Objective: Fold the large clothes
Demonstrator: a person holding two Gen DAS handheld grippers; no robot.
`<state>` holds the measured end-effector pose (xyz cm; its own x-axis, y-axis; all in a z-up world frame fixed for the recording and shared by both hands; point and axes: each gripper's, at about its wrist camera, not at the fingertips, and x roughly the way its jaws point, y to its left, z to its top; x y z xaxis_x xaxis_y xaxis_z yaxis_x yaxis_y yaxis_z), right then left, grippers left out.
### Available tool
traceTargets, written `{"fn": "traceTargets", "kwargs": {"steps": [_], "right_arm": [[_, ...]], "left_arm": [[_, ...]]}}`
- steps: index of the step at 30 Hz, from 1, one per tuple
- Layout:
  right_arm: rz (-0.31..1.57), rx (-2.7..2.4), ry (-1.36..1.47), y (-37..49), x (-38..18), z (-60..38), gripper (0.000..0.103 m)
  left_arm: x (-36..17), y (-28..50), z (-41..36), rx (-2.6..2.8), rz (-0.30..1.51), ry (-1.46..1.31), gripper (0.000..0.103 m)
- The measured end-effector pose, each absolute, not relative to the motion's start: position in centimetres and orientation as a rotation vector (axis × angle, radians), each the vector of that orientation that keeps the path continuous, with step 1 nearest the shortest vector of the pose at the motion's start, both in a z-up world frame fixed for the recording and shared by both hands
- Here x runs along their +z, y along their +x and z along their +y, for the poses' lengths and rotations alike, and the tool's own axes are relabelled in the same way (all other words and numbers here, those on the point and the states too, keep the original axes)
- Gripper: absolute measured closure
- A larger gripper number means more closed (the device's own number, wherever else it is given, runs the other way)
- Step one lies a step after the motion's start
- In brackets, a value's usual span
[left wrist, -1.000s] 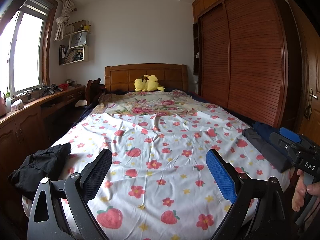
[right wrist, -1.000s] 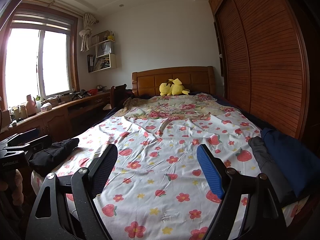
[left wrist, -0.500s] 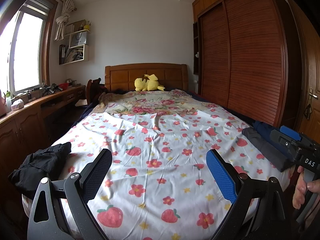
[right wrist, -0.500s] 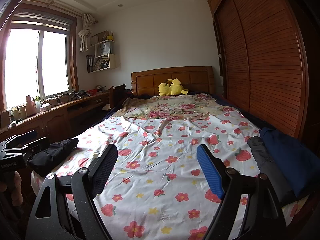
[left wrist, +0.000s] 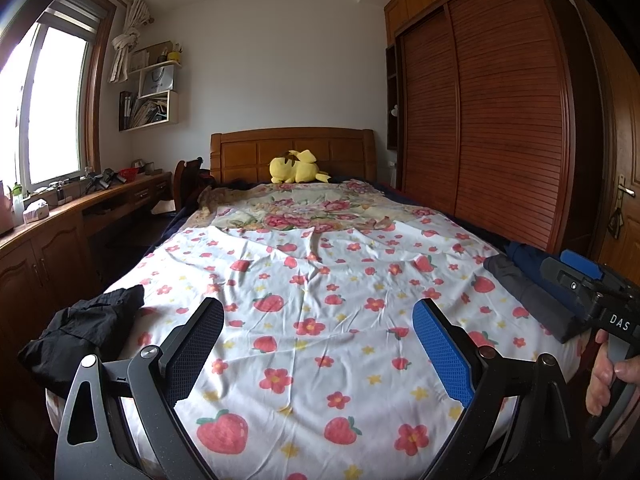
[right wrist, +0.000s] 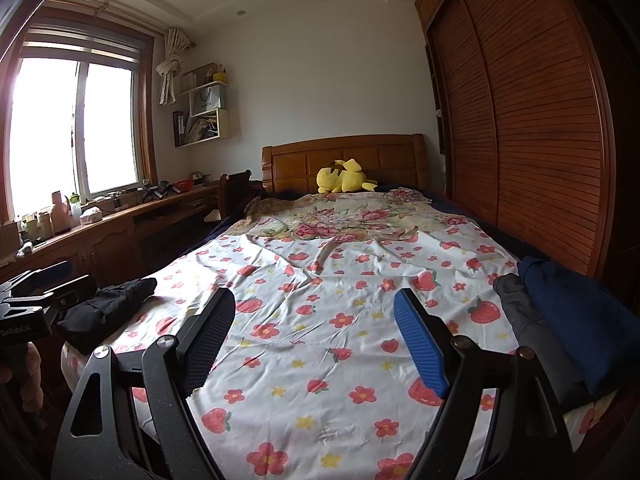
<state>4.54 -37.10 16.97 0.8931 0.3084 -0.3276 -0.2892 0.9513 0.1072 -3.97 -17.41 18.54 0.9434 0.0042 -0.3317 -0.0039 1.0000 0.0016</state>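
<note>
A crumpled black garment point(left wrist: 84, 328) point(right wrist: 106, 312) lies at the near left corner of the bed. On the near right edge lie a folded grey garment point(left wrist: 528, 296) point(right wrist: 524, 324) and a dark blue one point(left wrist: 532, 258) point(right wrist: 580, 320) beside it. My left gripper point(left wrist: 318, 320) hovers open over the flowered sheet point(left wrist: 320, 300), nothing between its fingers. My right gripper point(right wrist: 316, 312) is open too, above the sheet's point(right wrist: 320, 320) middle, also holding nothing. Each gripper shows at the edge of the other's view, in a person's hand point(left wrist: 604, 368).
A yellow plush toy point(left wrist: 296, 166) sits at the wooden headboard point(left wrist: 292, 148). A wooden desk and cabinets point(left wrist: 60, 232) run along the left under the window. A slatted wardrobe point(left wrist: 480, 120) stands close on the right, with a door point(left wrist: 624, 184) beyond it.
</note>
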Motion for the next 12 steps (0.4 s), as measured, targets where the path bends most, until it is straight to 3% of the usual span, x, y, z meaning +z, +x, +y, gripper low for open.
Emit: {"fn": "traceTargets", "kwargs": {"steps": [12], "right_arm": [[0.35,0.31,0.055,4.55,16.99,-37.09,0.021]], "left_arm": [[18.54,-3.99,-17.37,0.004,0.339,0.001,0.007]]}}
